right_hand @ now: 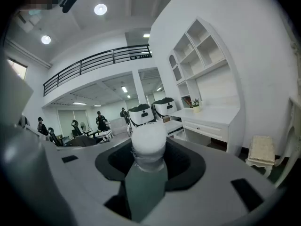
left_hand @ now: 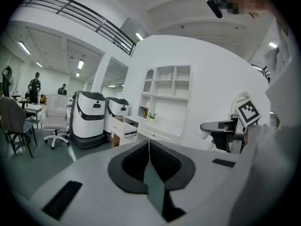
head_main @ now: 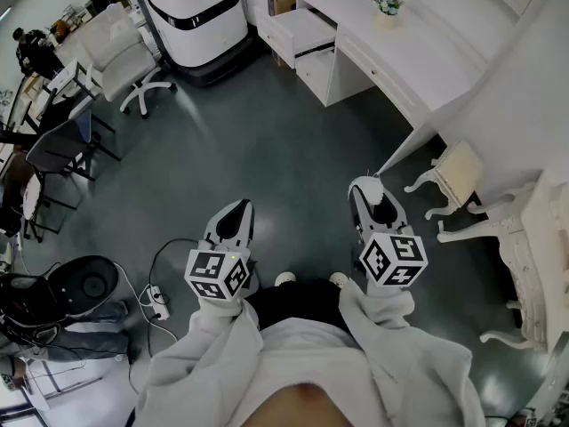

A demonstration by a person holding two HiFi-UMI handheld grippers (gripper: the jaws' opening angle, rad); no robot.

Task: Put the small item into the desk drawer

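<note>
My right gripper (head_main: 372, 194) is shut on a small clear bottle with a round white cap (head_main: 368, 183). In the right gripper view the bottle (right_hand: 148, 140) stands upright between the jaws, cap outward. My left gripper (head_main: 237, 206) is shut with nothing in it; its pads (left_hand: 146, 149) meet. Both are held at waist height above the grey floor, level with each other. The white desk (head_main: 418, 69) stands far ahead on the right, with a drawer (head_main: 300, 27) pulled out at its left end. The desk (right_hand: 211, 114) also shows beyond the bottle.
A small potted plant (head_main: 388, 5) sits on the desk. An ornate white stool (head_main: 458, 172) stands close on the right. Two white machines (head_main: 196, 12) and a white office chair (head_main: 124, 56) are at the back left; dark chairs (head_main: 58, 145) and a power strip (head_main: 158, 302) lie left.
</note>
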